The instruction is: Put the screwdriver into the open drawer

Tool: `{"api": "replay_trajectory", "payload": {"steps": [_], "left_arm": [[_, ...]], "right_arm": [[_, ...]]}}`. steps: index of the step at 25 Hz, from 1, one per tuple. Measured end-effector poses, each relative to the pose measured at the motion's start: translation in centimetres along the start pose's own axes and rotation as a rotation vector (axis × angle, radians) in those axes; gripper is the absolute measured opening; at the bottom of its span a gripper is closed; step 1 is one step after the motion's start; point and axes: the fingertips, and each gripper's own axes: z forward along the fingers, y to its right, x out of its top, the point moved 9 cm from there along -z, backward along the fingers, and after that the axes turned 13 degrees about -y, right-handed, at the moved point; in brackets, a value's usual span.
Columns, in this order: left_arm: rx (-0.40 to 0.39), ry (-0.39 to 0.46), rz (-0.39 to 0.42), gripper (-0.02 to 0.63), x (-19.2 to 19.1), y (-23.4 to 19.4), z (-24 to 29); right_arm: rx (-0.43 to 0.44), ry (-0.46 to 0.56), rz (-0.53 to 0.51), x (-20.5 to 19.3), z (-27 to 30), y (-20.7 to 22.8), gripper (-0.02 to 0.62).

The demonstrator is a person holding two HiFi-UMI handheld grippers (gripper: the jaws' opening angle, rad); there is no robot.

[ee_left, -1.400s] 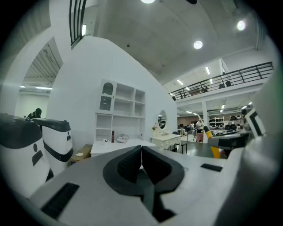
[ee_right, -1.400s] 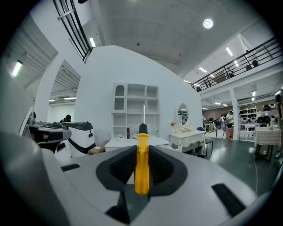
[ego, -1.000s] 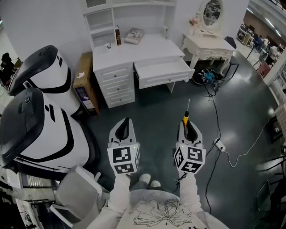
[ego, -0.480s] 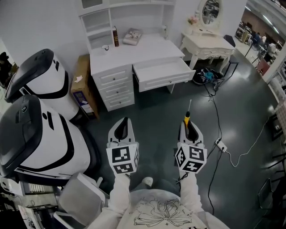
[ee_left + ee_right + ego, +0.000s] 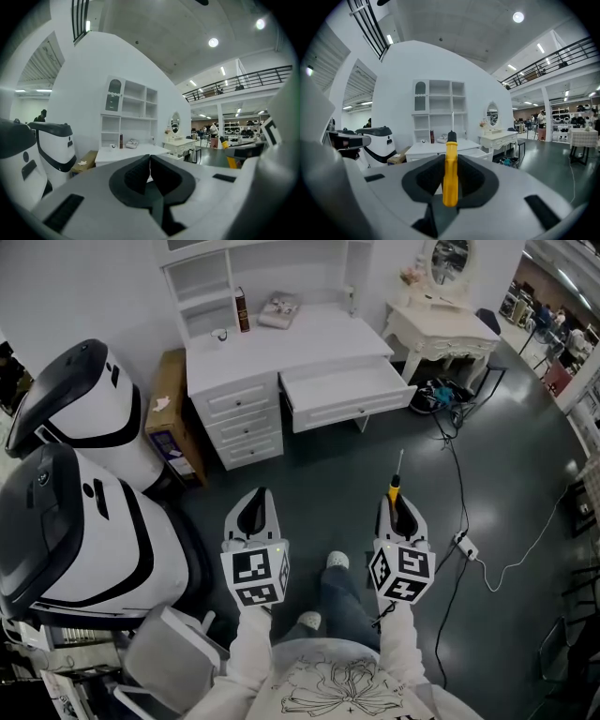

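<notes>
A screwdriver (image 5: 395,482) with a yellow handle (image 5: 450,173) and a thin metal shaft sticks forward out of my right gripper (image 5: 398,513), which is shut on it. The open drawer (image 5: 345,392) juts out of the white desk (image 5: 281,343) well ahead, white and seemingly with nothing in it. In the right gripper view the desk (image 5: 436,148) stands beyond the screwdriver's tip. My left gripper (image 5: 255,514) is level beside the right one, its pads (image 5: 149,174) together with nothing between them. Both point toward the desk over the dark floor.
Two large white and black machines (image 5: 80,484) stand at the left. A cardboard box (image 5: 169,409) leans beside the desk's drawer column. A white dressing table (image 5: 441,329) is at the right, with cables (image 5: 459,521) and a power strip on the floor. A grey chair (image 5: 164,648) sits bottom left.
The desk and drawer have come slightly nearer in the head view as the person steps forward; a leg and shoe now show between the grippers. Both grippers keep their grip.
</notes>
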Motion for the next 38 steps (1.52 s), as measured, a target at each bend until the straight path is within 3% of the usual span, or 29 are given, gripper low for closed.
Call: {"api": "replay_trajectory", "payload": {"steps": [8,24,38], "left_arm": [[0.024,0.003,-0.004,0.006,2.7,0.5,6.8],[0.110,0.021,-0.028,0.006,11.8,2.8,24.3],[0.151,-0.029,-0.051,0.006,13.4,2.2,31.5]], "right_arm": [[0.033,-0.001,-0.020,3.4,7.2,2.7,0.077],[0.145,0.018,-0.076,14.9,25.4,9.3,0.077],[0.201,-0.027,-0.065,17.3,33.5,10.7,0.077]]}}
